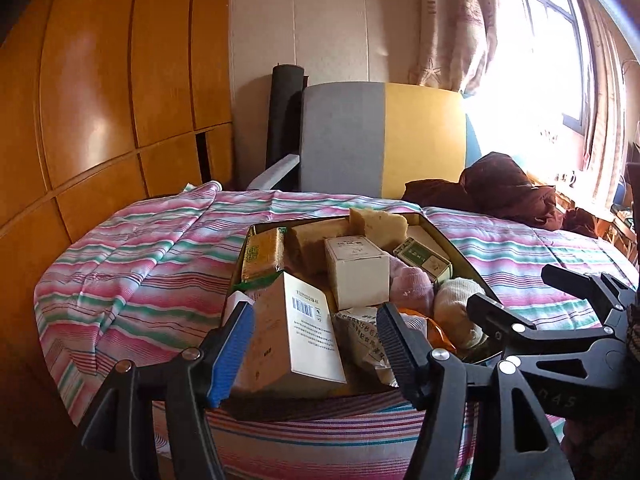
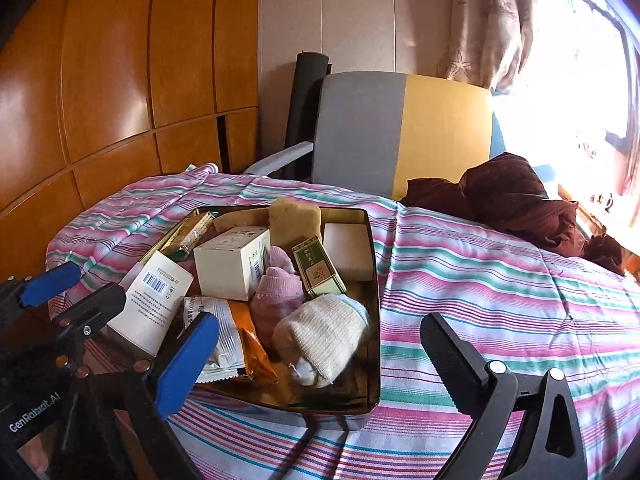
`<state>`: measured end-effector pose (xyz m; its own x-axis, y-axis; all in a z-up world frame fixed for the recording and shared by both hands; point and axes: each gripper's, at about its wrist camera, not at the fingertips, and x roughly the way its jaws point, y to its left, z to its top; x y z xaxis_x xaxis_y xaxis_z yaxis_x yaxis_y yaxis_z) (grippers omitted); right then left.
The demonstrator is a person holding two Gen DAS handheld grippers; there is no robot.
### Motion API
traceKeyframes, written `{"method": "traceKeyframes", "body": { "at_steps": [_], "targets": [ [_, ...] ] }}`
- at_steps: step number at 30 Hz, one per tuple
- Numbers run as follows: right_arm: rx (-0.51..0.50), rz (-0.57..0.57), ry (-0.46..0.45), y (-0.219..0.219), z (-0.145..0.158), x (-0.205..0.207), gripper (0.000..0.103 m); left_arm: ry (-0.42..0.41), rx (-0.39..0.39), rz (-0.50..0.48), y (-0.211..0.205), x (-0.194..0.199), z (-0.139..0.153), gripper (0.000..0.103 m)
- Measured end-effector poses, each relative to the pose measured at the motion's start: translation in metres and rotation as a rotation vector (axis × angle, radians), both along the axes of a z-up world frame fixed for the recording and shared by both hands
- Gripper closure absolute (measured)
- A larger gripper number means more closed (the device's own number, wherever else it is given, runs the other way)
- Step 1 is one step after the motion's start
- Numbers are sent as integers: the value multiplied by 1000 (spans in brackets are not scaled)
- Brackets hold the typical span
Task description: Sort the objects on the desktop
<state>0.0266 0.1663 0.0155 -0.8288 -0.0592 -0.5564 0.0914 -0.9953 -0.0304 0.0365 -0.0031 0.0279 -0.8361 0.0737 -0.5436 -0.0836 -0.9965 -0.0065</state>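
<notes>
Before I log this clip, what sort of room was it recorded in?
Most likely a lived-in bedroom at home. A pink-and-green striped sheet covers a wide, soft-looking surface holding the tin of items, glossy wooden wardrobe doors fill one wall, and a patterned curtain hangs beside a bright window.

Daylight floods through the window (image 1: 540, 40) at upper right, blown out to white glare; fisheye distortion bends the edges, corners darken, foreground slightly soft.
</notes>
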Motion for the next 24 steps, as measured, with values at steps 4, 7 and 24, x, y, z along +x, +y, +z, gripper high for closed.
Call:
{"method": "traceKeyframes", "body": {
  "at_steps": [4, 7, 24],
  "targets": [
    [12, 12, -8, -4, -2, 0, 0, -72, 52, 21, -9, -6, -4, 39],
    [25, 21, -17, -8, -5, -1, 0, -94, 119, 28, -16, -8, -11, 42],
    [121, 33, -16, -36, -14, -3, 0, -92, 20, 109, -21, -14, -17, 53]
  ]
}}
